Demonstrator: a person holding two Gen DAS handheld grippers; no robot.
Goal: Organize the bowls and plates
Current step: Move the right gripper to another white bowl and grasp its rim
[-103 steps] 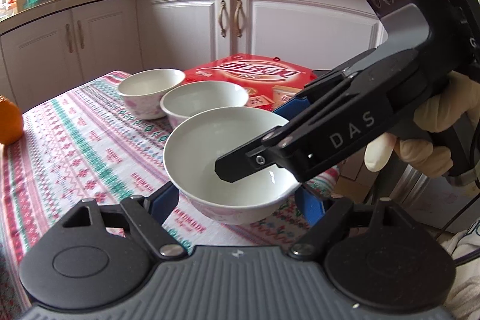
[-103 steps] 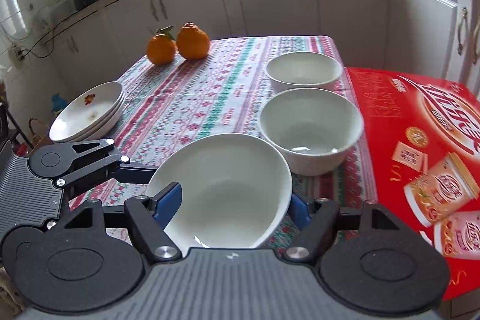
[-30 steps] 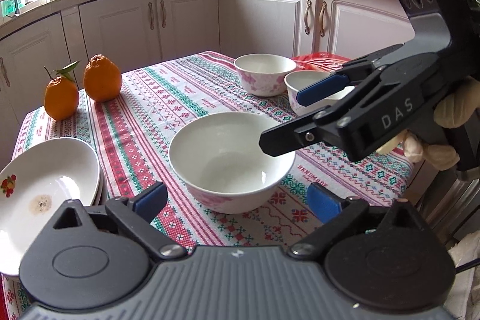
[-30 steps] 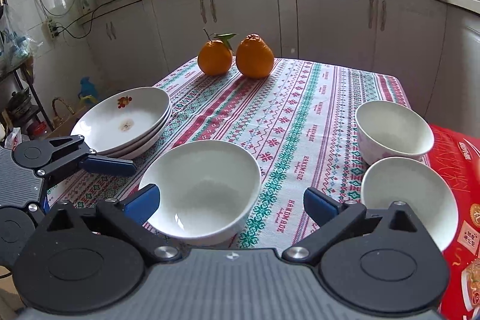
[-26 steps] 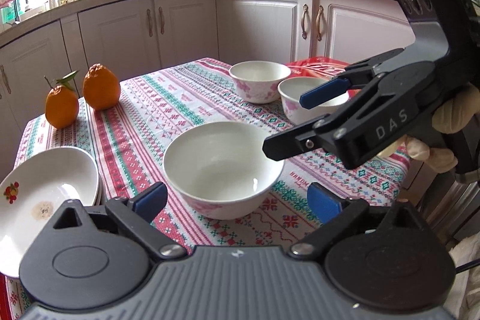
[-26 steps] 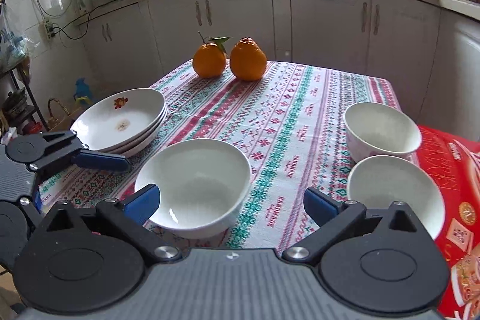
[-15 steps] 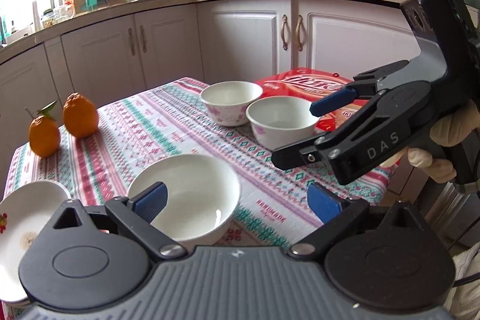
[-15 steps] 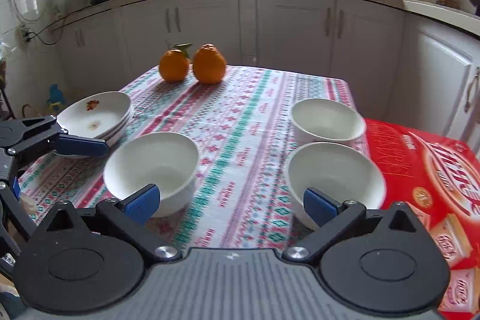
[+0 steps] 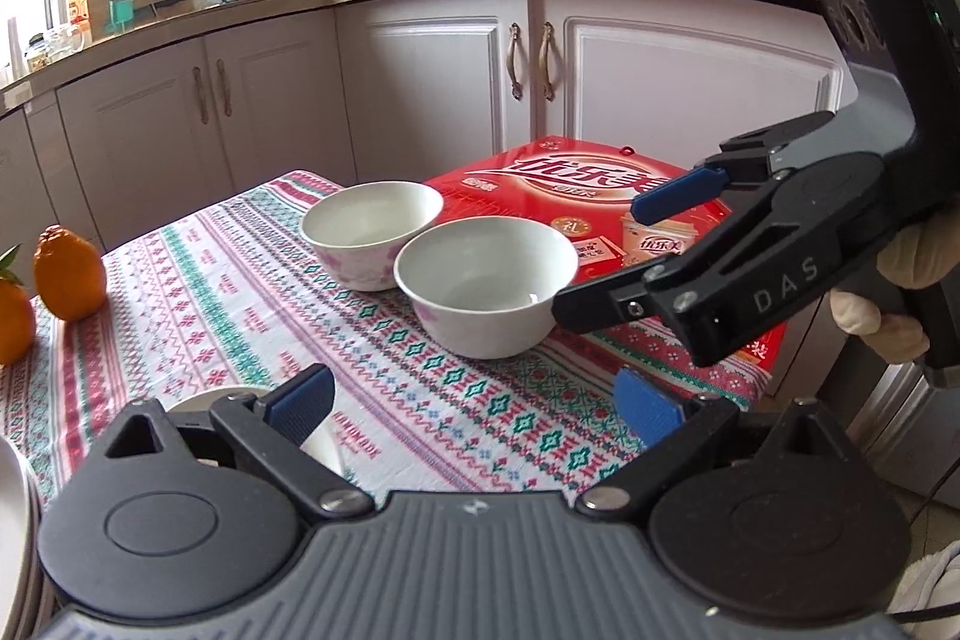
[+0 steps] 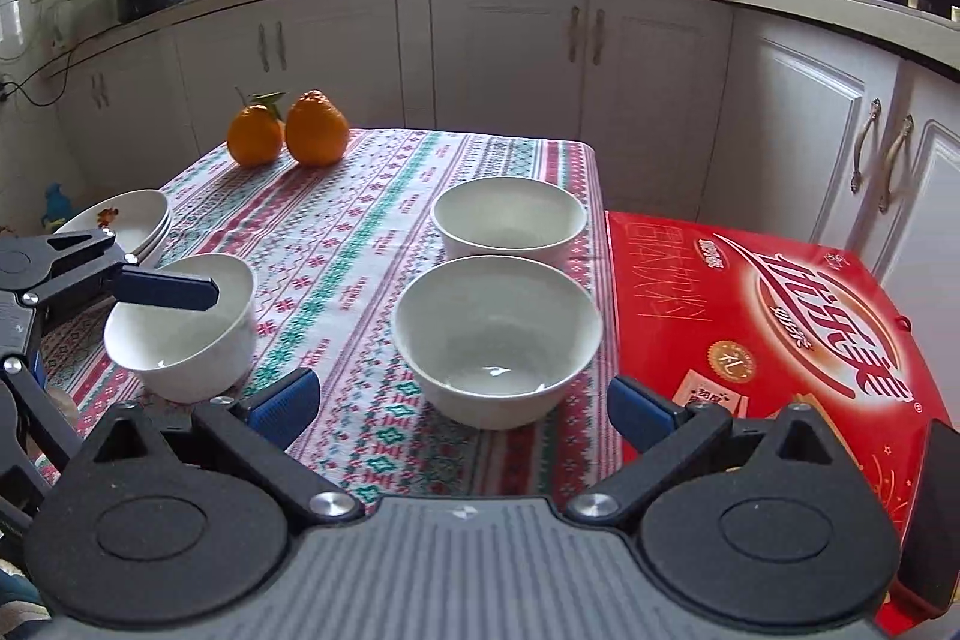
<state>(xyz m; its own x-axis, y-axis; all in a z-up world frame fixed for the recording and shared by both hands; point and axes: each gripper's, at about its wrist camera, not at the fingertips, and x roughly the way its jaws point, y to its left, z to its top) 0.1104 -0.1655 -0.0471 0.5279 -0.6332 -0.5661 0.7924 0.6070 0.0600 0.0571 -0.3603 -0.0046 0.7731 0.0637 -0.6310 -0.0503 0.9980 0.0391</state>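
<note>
Partly hidden near bowl (image 9: 324, 445)

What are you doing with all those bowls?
A person is tidying dishes on the table, with a two-finger tool in each hand. Both tools are open and hold nothing. The left gripper hangs over one white bowl that sits beside the stacked plates. The right gripper points at the nearer bowl of the two by the red box, so it may grab that one next. The far bowl waits behind it, and two oranges sit further back.
</note>
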